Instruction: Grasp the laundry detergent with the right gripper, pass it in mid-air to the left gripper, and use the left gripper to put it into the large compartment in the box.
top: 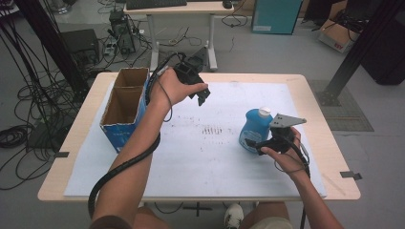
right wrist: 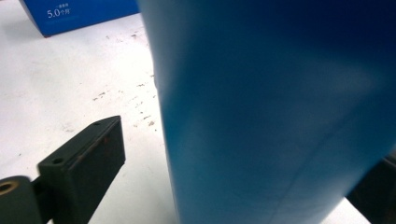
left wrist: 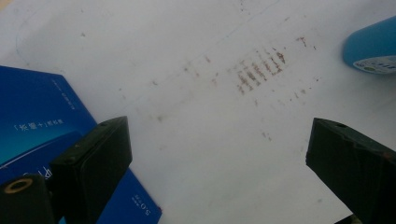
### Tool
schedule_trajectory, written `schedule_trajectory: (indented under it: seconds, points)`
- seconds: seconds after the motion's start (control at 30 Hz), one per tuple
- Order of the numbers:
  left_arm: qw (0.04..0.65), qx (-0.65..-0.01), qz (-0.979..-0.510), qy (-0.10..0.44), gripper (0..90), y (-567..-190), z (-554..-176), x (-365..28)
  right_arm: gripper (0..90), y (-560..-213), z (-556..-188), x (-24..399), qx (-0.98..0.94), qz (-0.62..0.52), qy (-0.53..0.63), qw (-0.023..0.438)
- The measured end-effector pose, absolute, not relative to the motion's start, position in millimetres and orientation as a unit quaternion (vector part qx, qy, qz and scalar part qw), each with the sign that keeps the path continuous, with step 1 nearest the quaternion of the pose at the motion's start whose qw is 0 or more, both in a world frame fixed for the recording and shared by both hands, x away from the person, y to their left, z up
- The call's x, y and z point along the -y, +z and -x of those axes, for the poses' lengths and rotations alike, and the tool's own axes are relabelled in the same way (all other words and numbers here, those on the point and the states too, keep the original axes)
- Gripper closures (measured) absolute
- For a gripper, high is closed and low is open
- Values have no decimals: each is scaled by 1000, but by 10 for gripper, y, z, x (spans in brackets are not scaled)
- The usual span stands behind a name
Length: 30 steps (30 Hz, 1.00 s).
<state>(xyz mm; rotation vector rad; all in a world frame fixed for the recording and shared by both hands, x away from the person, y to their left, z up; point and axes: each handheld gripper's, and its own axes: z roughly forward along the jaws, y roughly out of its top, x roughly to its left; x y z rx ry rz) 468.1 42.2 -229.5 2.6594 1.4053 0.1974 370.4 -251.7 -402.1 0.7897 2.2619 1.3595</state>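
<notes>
A white sheet [top: 200,157], marked with brownish scuff streaks [top: 211,130] near its middle, covers most of a light wooden table [top: 334,157]. At the sheet's left edge stands an open blue cardboard box [top: 125,102] with a brown interior split into two compartments; white print shows on its blue side. Beyond the table's far edge stands a second desk [top: 181,9] bearing a keyboard [top: 155,4]. Left of the table, cables [top: 28,105] lie tangled on the grey floor. Beyond its far right corner sits a cardboard carton [top: 336,33].

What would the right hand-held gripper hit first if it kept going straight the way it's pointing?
The blue bottle: it already stands between the right hand-held gripper's open jaws, so it likely meets the gripper almost at once.
</notes>
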Motion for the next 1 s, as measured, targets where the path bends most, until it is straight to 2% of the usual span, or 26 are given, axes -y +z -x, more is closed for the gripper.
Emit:
schedule_trajectory:
  seconds: [0.13, 0.8, 1.0]
  points:
    - [63, -465, -880, 65, 73, -2303, -4682, -432, 56, -4036, -3707, 2515, -806, -285, 483, 188]
    - [61, -466, -880, 65, 73, -2326, -4691, -449, 371, -4117, -3727, 2554, -801, -293, 487, 188]
    - [64, -470, -878, 66, 73, -2337, -4688, -447, 406, -4119, -3727, 2555, -802, -289, 489, 182]
